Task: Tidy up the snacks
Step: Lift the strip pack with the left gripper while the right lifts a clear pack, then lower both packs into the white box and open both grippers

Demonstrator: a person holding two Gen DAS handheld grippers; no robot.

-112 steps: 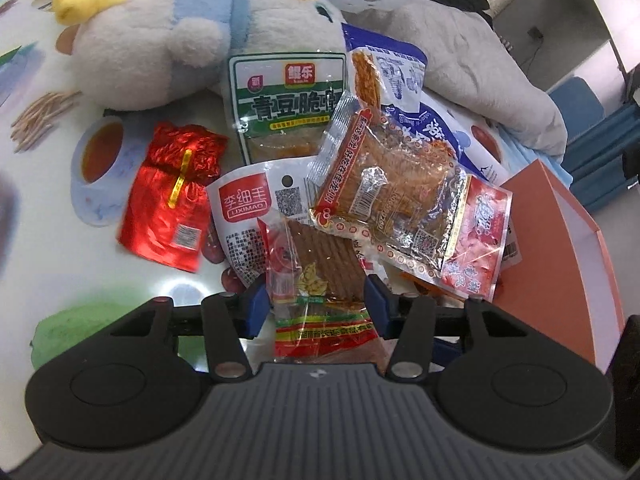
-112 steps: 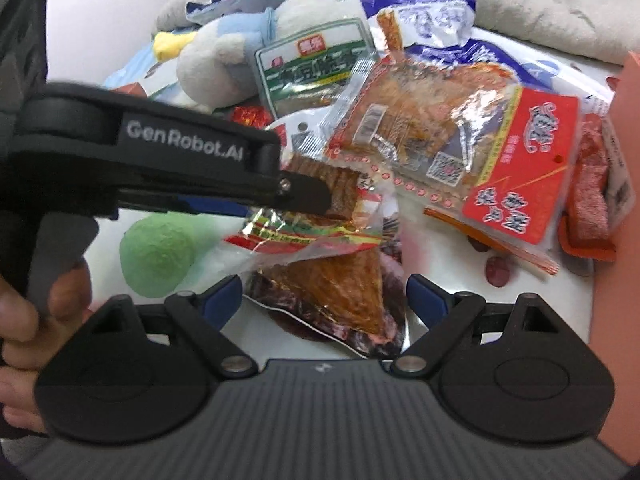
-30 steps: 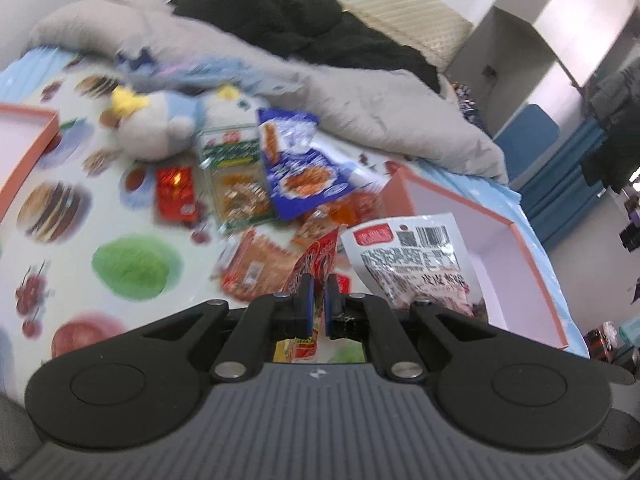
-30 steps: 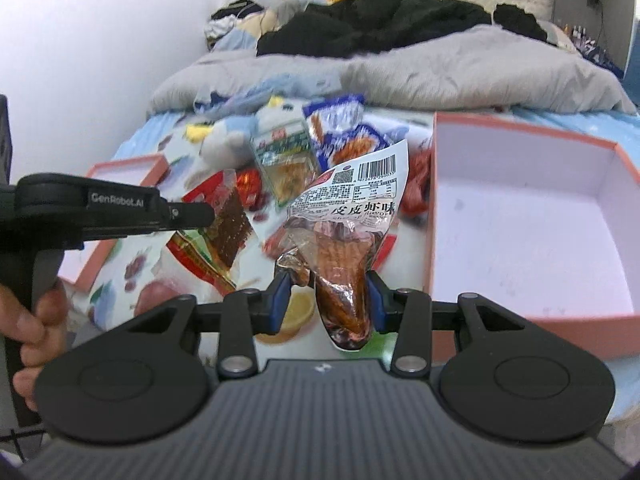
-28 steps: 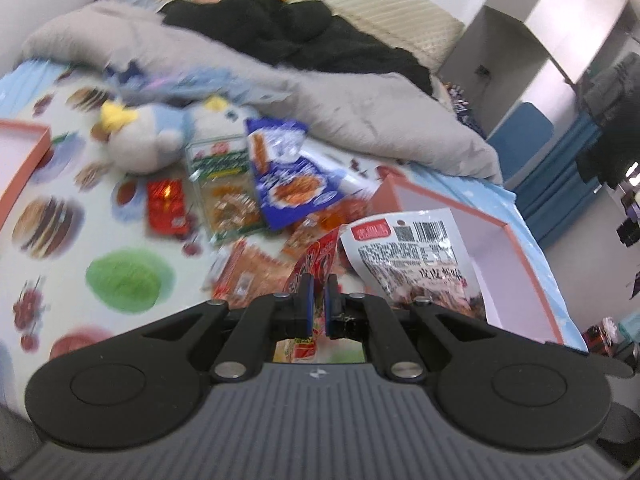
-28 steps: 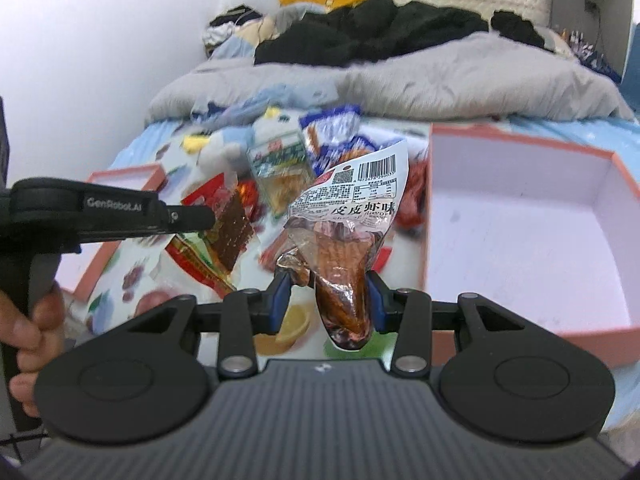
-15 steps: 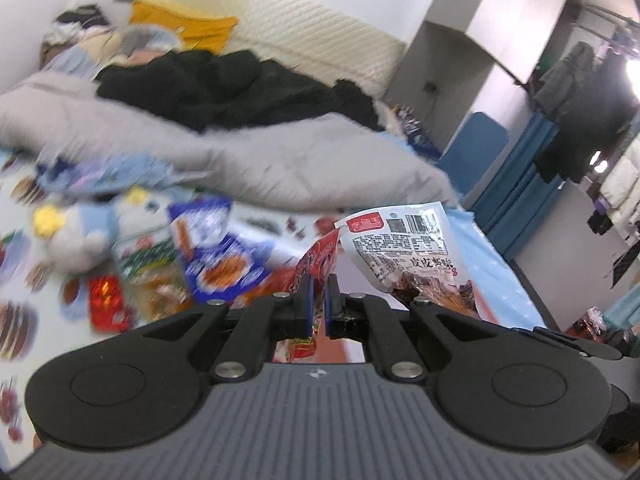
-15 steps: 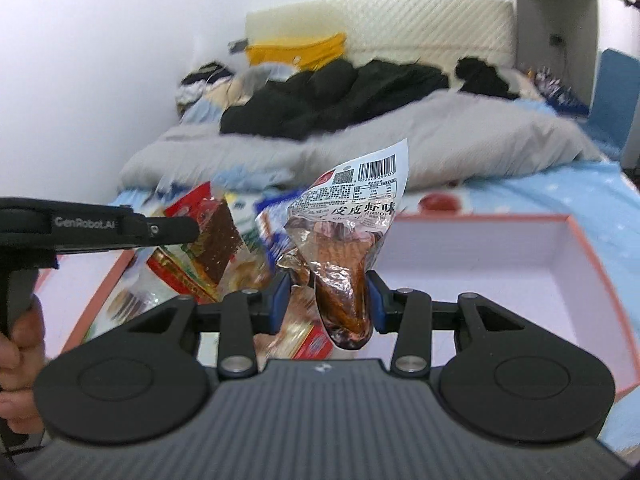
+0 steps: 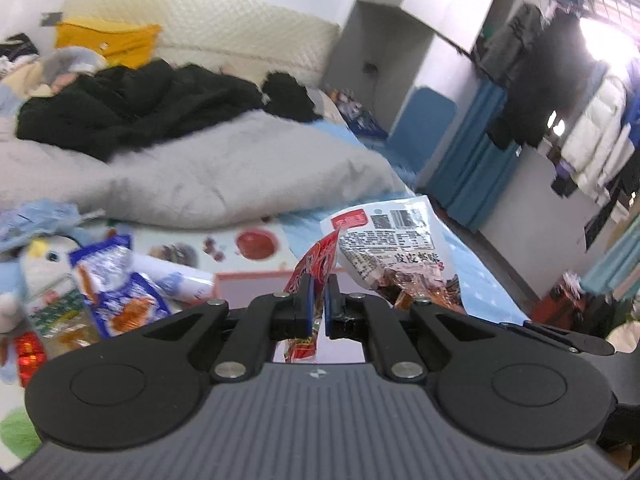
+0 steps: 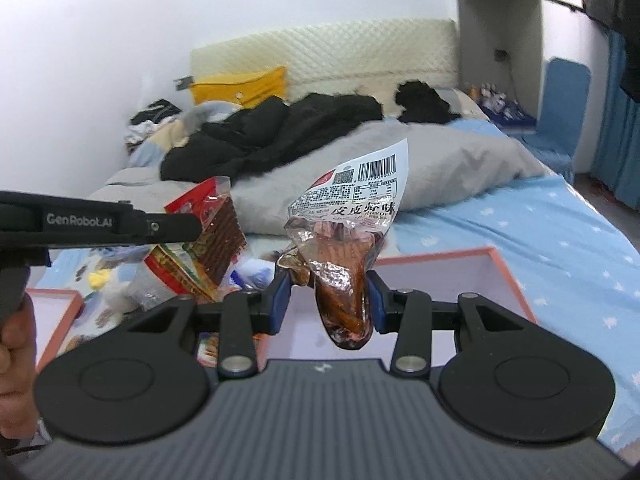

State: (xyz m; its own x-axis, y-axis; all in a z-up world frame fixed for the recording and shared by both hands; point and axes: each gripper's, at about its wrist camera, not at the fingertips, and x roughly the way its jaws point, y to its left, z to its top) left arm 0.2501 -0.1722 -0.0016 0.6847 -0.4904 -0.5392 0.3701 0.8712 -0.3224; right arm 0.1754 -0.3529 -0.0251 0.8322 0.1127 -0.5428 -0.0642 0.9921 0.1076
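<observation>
Hand-held grippers (image 9: 317,300) (image 10: 326,300) raised, packets (image 10: 348,240) clamped

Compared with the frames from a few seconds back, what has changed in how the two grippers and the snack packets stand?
Both grippers closed on packets and lifted them off the pile: the left gripper pinches the red-edged strip packet, the right gripper the barcode packet, now raised above the pink box. The other snacks stayed on the bed.

Both cameras sit just behind their own jaws, raised above the bed (image 10: 560,220) and facing its headboard (image 9: 200,28), the left looking rightward toward the hanging clothes (image 9: 592,132), and both share the grey blanket (image 10: 440,160) and black clothes (image 9: 132,100).
</observation>
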